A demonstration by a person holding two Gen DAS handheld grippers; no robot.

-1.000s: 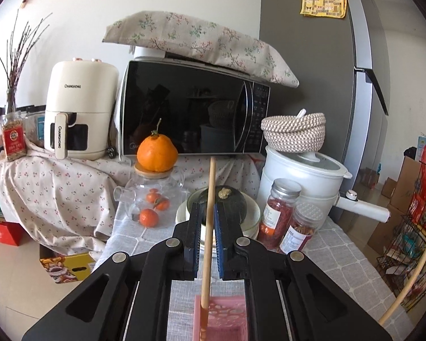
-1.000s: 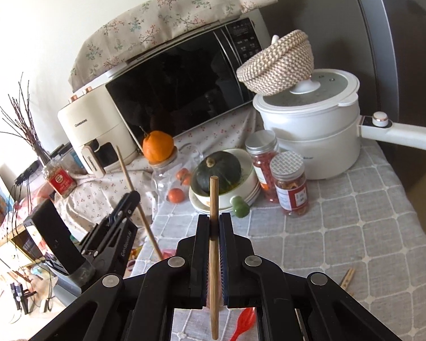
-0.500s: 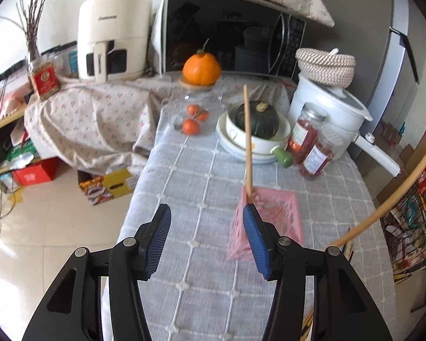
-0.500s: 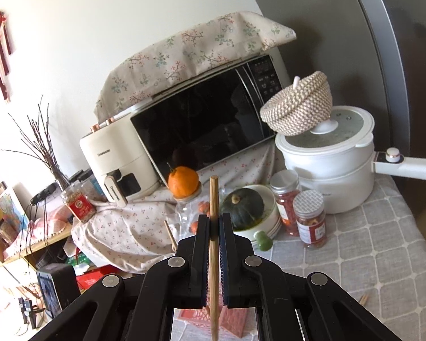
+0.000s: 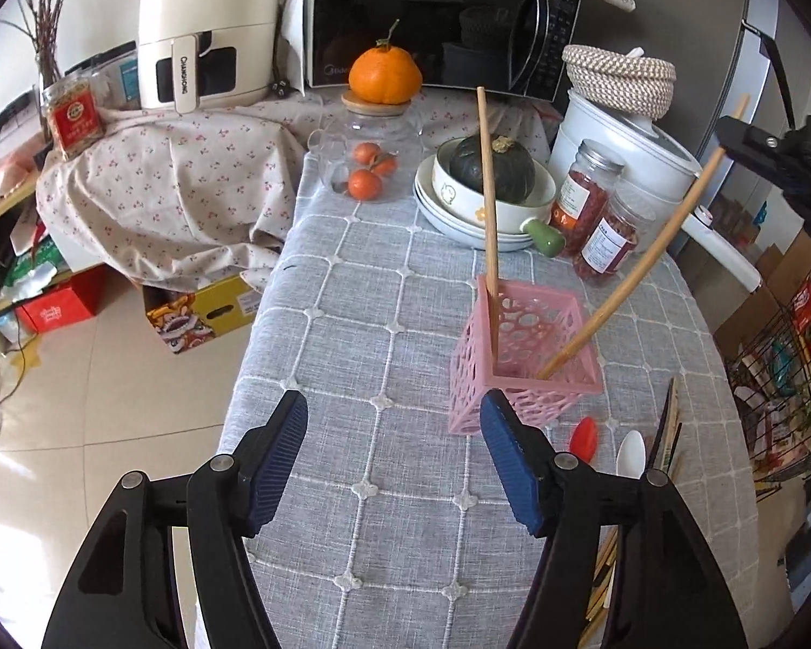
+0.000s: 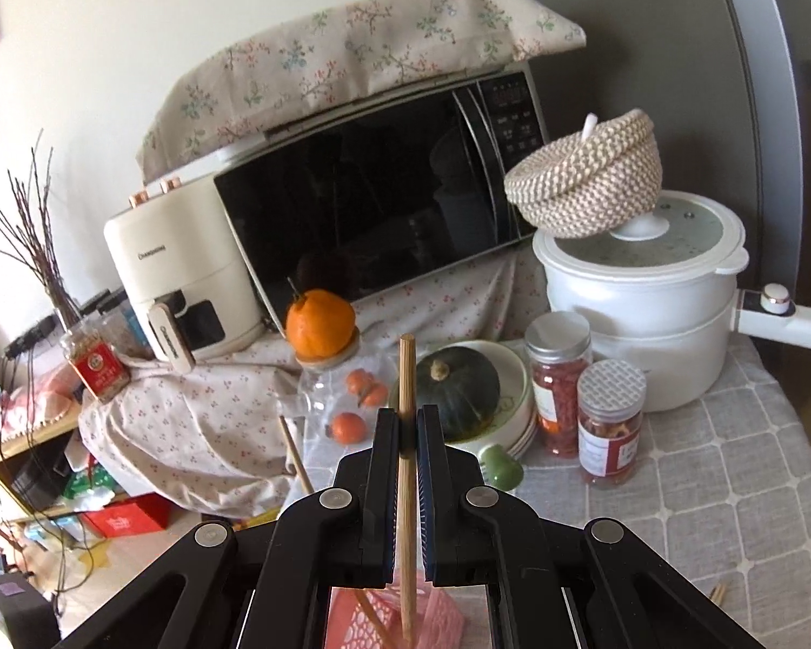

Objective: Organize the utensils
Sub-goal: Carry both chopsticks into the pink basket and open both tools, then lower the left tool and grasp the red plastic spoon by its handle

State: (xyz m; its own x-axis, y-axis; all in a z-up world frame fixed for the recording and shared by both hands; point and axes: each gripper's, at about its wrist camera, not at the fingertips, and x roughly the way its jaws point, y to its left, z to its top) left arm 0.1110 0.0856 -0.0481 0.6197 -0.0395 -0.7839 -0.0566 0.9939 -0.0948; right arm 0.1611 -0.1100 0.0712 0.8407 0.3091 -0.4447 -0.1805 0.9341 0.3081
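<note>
Blue-padded jaws of the left gripper [image 5: 392, 454] have just been opening and are standing wide with nothing between them, hovering over the grey tablecloth [image 5: 351, 324]. Just beyond, the pink basket [image 5: 519, 357] is sitting mid-table, holding one chopstick [image 5: 487, 194] upright. The right gripper [image 6: 407, 427] is clamping tight on a second chopstick [image 5: 643, 265], its tip dipping inside the basket. Spoons [image 5: 605, 443] are lying near the table's right edge.

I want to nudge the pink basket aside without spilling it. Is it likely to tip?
Probably yes. The pink basket looks like thin perforated plastic, so likely light. Two long wooden sticks rise well above its rim and lean outward, likely making it top-heavy. The tablecloth may snag it.
</note>
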